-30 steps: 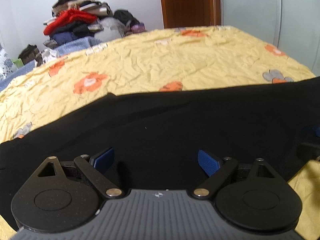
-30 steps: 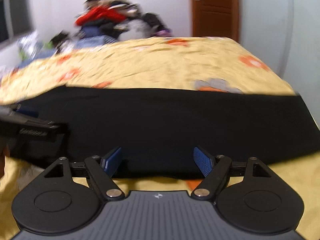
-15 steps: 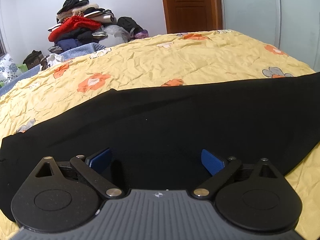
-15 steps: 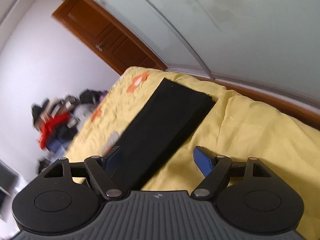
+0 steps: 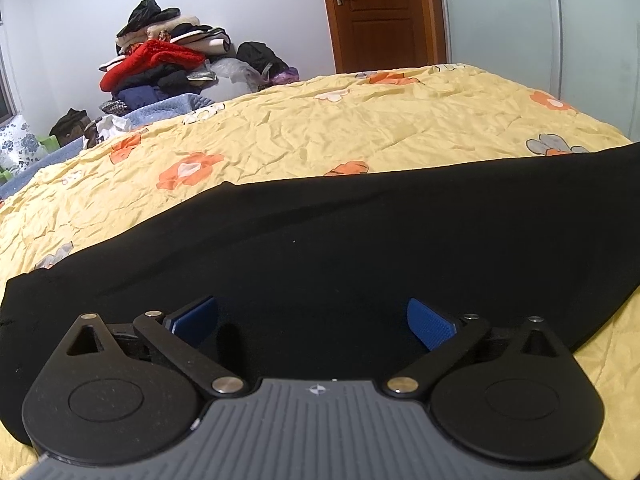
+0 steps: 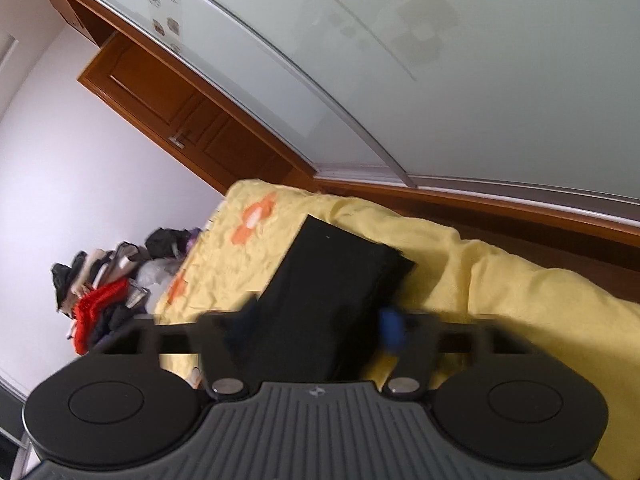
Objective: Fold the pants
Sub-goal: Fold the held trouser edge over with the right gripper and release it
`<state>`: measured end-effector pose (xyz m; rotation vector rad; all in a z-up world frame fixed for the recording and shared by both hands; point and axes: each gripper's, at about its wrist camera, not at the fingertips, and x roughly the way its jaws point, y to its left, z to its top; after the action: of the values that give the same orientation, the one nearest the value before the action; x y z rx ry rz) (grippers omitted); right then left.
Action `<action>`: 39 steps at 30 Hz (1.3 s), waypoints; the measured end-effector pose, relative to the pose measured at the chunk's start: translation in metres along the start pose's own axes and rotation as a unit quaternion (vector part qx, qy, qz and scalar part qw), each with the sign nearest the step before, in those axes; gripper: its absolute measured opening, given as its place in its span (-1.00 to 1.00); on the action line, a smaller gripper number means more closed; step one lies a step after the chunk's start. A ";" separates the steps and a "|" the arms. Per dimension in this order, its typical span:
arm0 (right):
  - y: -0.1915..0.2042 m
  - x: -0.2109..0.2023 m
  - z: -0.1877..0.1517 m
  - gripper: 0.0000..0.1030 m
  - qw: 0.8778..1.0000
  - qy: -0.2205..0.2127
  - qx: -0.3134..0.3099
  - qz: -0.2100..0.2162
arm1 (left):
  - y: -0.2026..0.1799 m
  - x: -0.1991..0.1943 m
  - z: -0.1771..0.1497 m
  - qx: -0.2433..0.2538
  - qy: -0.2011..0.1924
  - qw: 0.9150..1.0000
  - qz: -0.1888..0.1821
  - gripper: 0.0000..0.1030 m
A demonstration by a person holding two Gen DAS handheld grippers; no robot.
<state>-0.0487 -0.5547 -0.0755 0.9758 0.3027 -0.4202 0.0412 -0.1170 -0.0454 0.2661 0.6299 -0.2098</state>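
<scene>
Long black pants (image 5: 360,240) lie stretched left to right across a yellow flowered bed cover (image 5: 320,132). My left gripper (image 5: 312,312) hovers over their near edge toward the left end. Its jaws are opening wide and its blue pads touch no cloth. In the right wrist view the camera is rolled steeply. The pants' leg end (image 6: 340,272) runs away from me over the cover (image 6: 500,280). My right gripper (image 6: 318,320) straddles that end, its jaws closing and blurred. The cloth sits between them, and the pads stand apart from it.
A heap of clothes (image 5: 160,60) is stacked by the far wall. A brown wooden door (image 5: 380,12) stands behind the bed. Frosted sliding panels (image 6: 440,60) run along the bed's right side, past its edge.
My right gripper swung right along the pants to the leg end, rolled over sideways, and its fingers started drawing in. The left gripper stayed put, jaws a little wider.
</scene>
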 end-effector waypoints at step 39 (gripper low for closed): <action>0.230 0.001 -0.217 -0.83 0.885 0.166 -0.374 0.221 | 0.102 -0.009 0.001 -0.125 -0.020 0.988 0.092 0.99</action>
<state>0.0475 -0.2588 -0.0223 0.3191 0.4906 0.2907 0.0628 -0.0202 -0.0206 0.0760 0.5811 0.0419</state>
